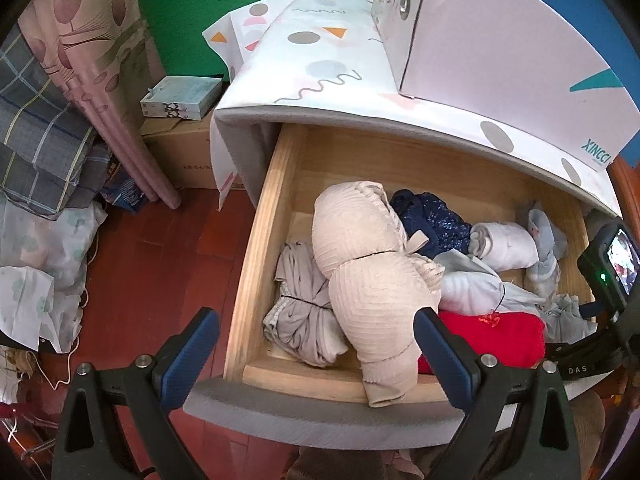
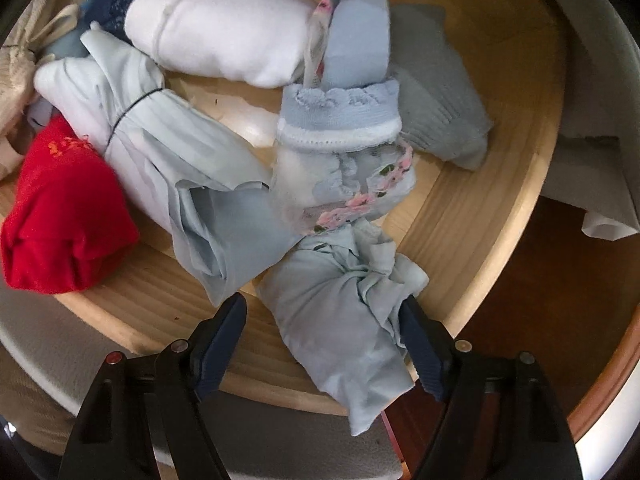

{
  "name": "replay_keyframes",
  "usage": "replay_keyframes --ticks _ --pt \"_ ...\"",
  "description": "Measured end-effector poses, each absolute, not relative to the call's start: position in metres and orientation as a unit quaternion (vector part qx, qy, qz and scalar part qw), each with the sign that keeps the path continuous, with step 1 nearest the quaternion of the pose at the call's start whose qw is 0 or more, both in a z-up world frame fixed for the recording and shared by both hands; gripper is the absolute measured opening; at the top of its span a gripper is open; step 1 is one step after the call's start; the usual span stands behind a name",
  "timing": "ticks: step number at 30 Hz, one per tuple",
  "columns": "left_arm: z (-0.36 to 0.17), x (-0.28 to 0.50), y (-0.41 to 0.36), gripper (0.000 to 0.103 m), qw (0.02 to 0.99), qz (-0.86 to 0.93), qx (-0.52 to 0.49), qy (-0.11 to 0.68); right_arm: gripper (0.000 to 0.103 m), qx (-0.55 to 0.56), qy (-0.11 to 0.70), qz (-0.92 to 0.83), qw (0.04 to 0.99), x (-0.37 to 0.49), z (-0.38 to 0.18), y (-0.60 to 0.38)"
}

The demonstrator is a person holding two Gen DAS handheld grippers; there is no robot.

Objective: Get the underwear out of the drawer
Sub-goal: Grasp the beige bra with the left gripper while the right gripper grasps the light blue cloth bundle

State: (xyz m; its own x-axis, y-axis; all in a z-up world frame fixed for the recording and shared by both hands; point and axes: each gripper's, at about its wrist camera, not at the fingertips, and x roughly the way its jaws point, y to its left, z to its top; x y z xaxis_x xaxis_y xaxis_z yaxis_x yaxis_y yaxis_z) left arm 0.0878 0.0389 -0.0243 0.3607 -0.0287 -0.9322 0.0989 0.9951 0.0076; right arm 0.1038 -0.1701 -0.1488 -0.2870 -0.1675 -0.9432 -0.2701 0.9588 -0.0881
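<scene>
Lying open under a patterned cabinet top, the wooden drawer (image 1: 276, 184) holds a jumble of rolled and folded underwear. A cream ribbed bra (image 1: 360, 264) sits toward the drawer's left side, with a grey bundle (image 1: 300, 312) against its left wall and a dark blue lace piece (image 1: 432, 216) near the back. A white roll (image 2: 216, 28) lies toward the back, a red bundle (image 2: 64, 208) near the front edge, and a long pale blue bundle (image 2: 160, 148) between them. A lacy blue piece with pink flowers (image 2: 340, 148) lies toward the right side, just behind a pale blue tied bundle (image 2: 344, 320) at the front right corner.

The right tongs (image 2: 324, 312) point steeply down into that corner, standing partly open. The pale blue tied bundle lies between the two fingers: the right finger (image 2: 416, 332) touches its bunched edge, while the left finger (image 2: 224, 328) stands apart from it over bare wood, so nothing is gripped.

The left tongs (image 1: 316, 332) hang wide open above the drawer's front left corner, holding nothing, with the cream bra's lower end seen between the fingers.
</scene>
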Motion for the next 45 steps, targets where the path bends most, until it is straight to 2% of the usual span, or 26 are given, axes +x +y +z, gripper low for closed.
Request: replay_keyframes --ticks 3,4,5,10,17,22,26,43,45 --pt "-0.025 0.090 0.036 0.099 0.825 -0.040 0.032 0.563 0.066 -0.118 0.807 0.050 0.577 0.105 -0.159 -0.174" --pt "-0.025 0.091 0.035 0.099 0.825 -0.040 0.031 0.563 0.057 -0.118 0.807 0.046 0.577 0.104 -0.164 -0.175" --pt "-0.026 0.091 0.035 0.099 0.824 -0.039 0.031 0.564 0.054 -0.112 0.807 0.041 0.578 0.102 -0.171 -0.175" --pt "-0.028 0.094 0.034 0.099 0.822 -0.040 0.025 0.568 0.049 -0.082 0.799 0.036 0.594 0.095 -0.177 -0.182" --pt "-0.029 0.098 0.032 0.099 0.817 -0.043 0.014 0.575 0.040 0.040 0.766 0.013 0.642 0.078 -0.177 -0.201" --pt "-0.028 0.099 0.030 0.099 0.815 -0.046 -0.002 0.578 0.040 0.162 0.745 0.010 0.647 0.068 -0.182 -0.224" --pt "-0.032 0.101 0.028 0.099 0.808 -0.050 -0.010 0.587 0.040 0.218 0.735 0.003 0.642 0.062 -0.191 -0.237" --pt "-0.075 0.136 0.018 0.099 0.755 -0.023 -0.071 0.652 0.042 0.147 0.725 -0.006 0.673 0.050 -0.187 -0.197" --pt "-0.080 0.135 0.016 0.097 0.754 -0.024 -0.069 0.653 0.043 0.143 0.725 -0.007 0.674 0.046 -0.189 -0.185"
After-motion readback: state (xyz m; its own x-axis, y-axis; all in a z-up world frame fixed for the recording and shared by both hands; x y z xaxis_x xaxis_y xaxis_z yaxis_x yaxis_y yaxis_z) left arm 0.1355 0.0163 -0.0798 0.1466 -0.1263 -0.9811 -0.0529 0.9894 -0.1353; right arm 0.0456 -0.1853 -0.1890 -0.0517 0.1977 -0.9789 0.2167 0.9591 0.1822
